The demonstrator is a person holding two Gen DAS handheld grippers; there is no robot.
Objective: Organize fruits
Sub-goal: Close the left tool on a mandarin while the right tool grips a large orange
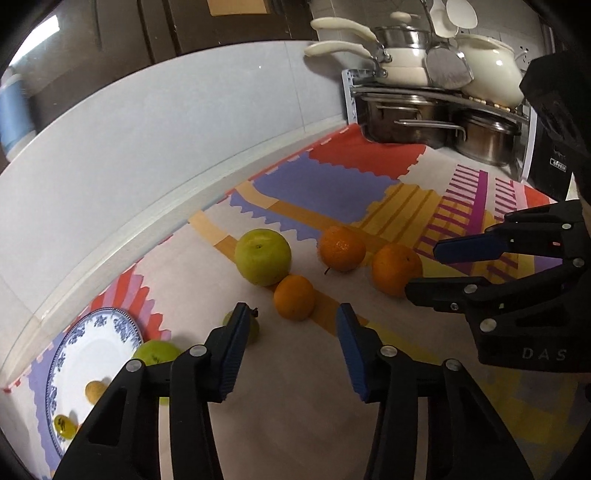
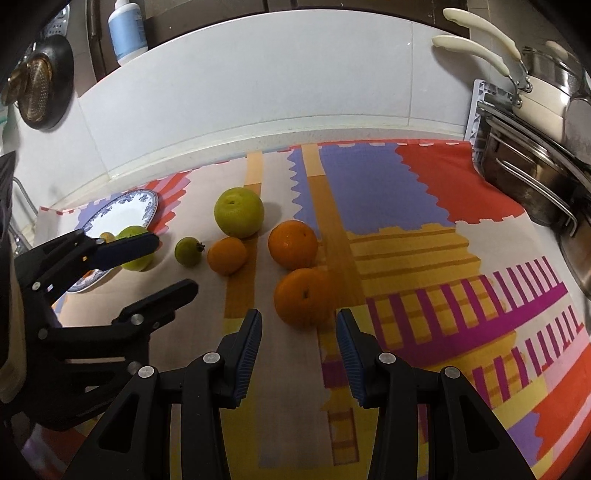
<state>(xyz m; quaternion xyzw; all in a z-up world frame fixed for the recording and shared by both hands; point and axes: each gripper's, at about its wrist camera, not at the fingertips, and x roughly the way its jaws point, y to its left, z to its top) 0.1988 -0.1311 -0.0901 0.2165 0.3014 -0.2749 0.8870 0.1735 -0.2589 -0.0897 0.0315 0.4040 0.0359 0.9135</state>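
Observation:
Three oranges lie loose on the patterned mat: a small one [image 1: 294,297] [image 2: 226,255], one further back [image 1: 341,248] [image 2: 293,244] and one nearest the right gripper [image 1: 396,269] [image 2: 304,296]. A large green fruit [image 1: 262,256] [image 2: 239,212] sits behind them, and a small green one [image 2: 188,251] lies left. A blue-rimmed plate [image 1: 74,343] [image 2: 122,212] holds a green fruit [image 1: 157,351] [image 2: 135,247] and small yellow pieces [image 1: 94,391]. My left gripper [image 1: 291,328] [image 2: 168,262] is open and empty just before the small orange. My right gripper [image 2: 299,328] [image 1: 424,266] is open, just short of the nearest orange.
A rack with steel pots [image 1: 413,118] [image 2: 532,184] and cream pans [image 1: 399,62] stands at the back right. A white tiled wall [image 1: 147,147] runs along the back edge. A blue-capped bottle [image 2: 125,29] and a hanging strainer [image 2: 40,85] are at the back left.

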